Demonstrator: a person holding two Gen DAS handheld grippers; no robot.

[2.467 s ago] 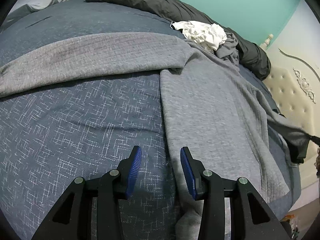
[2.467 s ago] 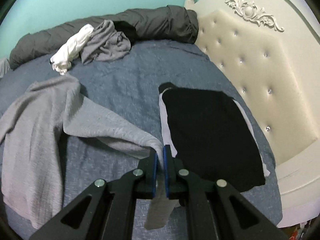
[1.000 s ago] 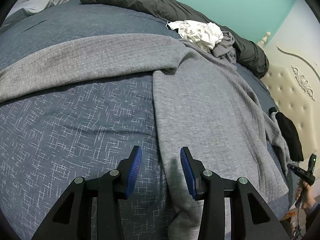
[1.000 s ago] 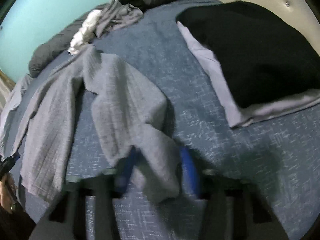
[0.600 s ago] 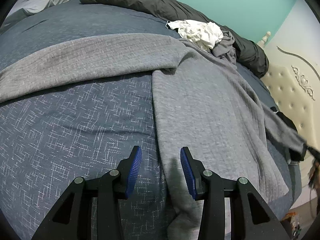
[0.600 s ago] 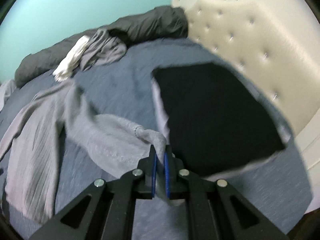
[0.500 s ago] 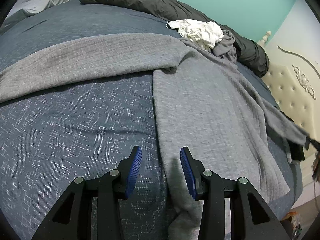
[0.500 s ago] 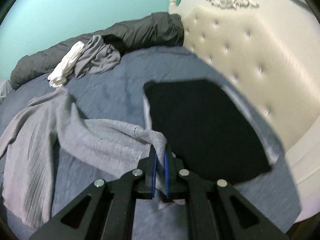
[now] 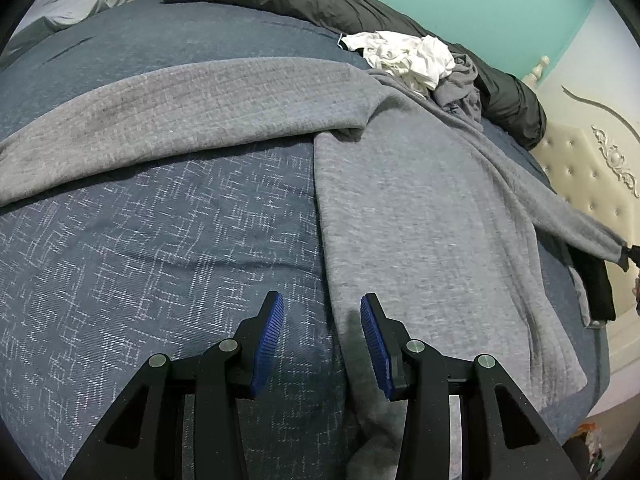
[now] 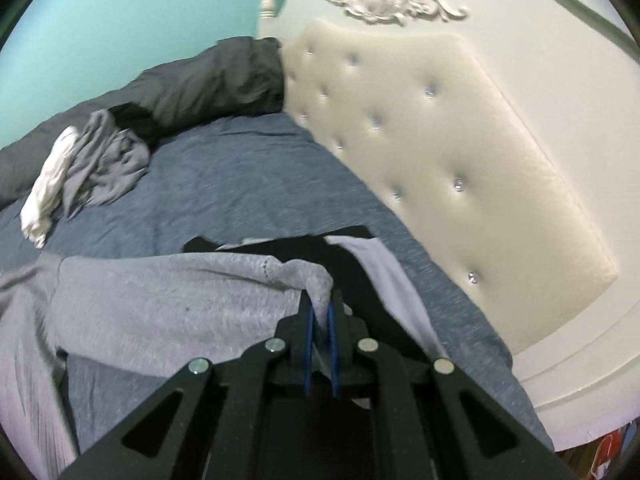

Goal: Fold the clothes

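On blue bedspread (image 9: 160, 240): grey sweater (image 9: 420, 208) spread flat, body at 3 o'clock of left gripper (image 9: 322, 322) (jaws apart, empty). Right gripper (image 10: 320, 316) clamped on sleeve cuff (image 10: 316, 276), lifted over black garment (image 10: 360, 280).

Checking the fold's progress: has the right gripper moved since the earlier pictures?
Yes. The right gripper, shut on the grey sleeve, swung up toward the headboard.
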